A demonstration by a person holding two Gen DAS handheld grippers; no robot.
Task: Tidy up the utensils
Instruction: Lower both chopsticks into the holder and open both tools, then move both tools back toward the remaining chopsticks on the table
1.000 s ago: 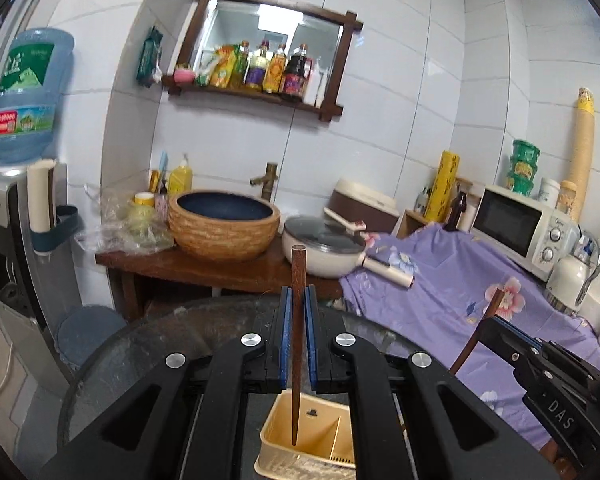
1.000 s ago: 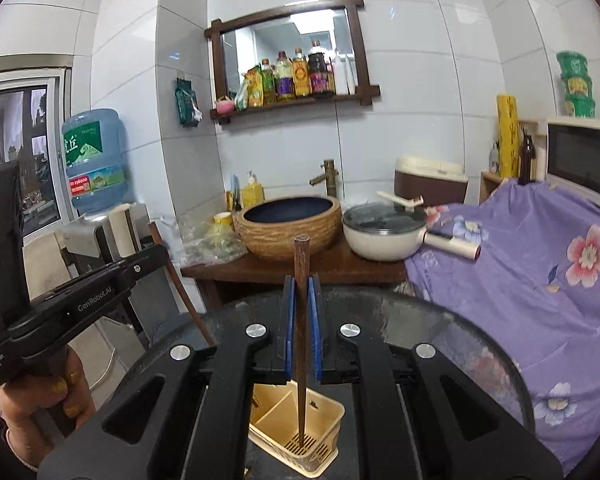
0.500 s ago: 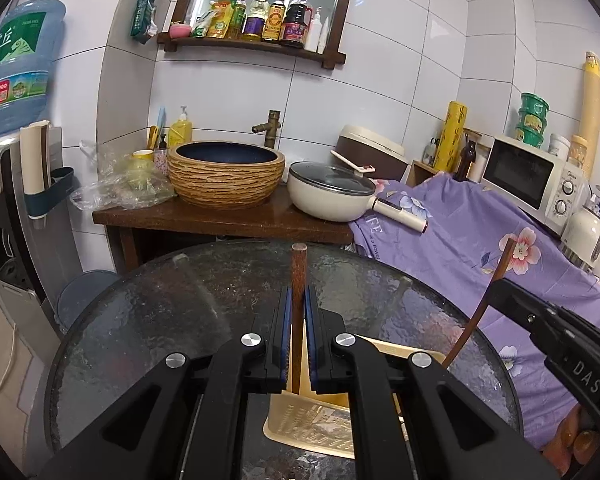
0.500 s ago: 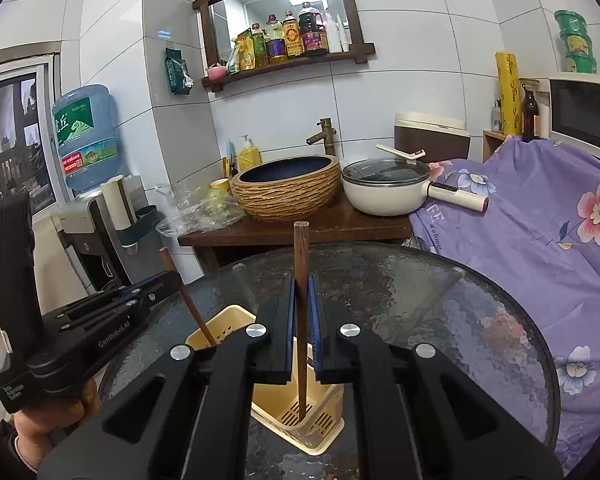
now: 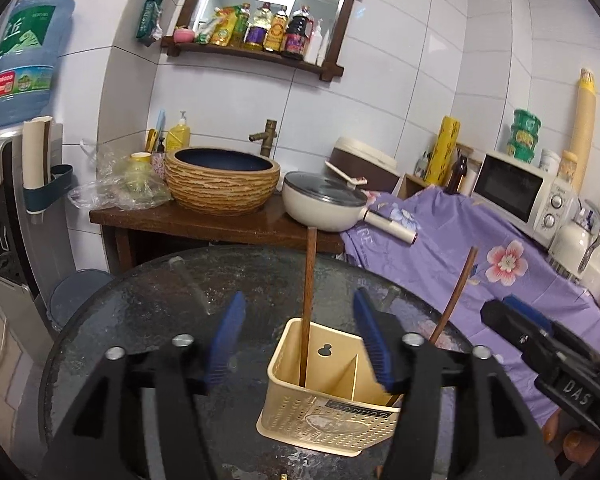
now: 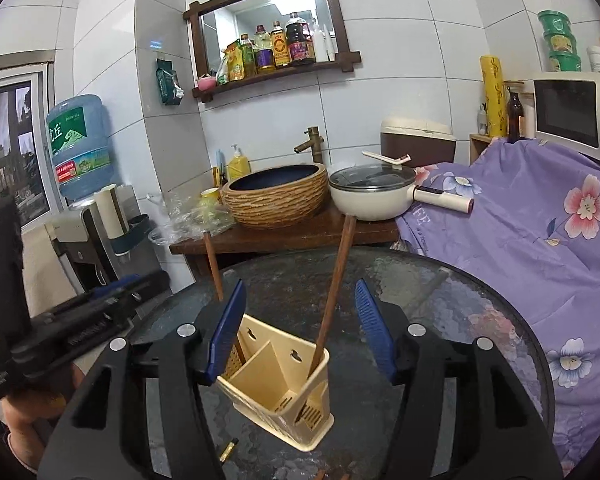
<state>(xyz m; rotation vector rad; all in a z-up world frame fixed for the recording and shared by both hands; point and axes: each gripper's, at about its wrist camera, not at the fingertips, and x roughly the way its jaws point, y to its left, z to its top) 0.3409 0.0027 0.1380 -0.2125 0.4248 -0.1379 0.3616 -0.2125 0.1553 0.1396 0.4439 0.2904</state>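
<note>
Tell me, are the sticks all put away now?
Two wooden sticks stand in the yellow holder, one per section: one stick nearly upright, the other stick leaning. Both claws are open and empty, the left claw and the right claw. On the glass table, brown tips poke in at the bottom edge, maybe more sticks.
</note>
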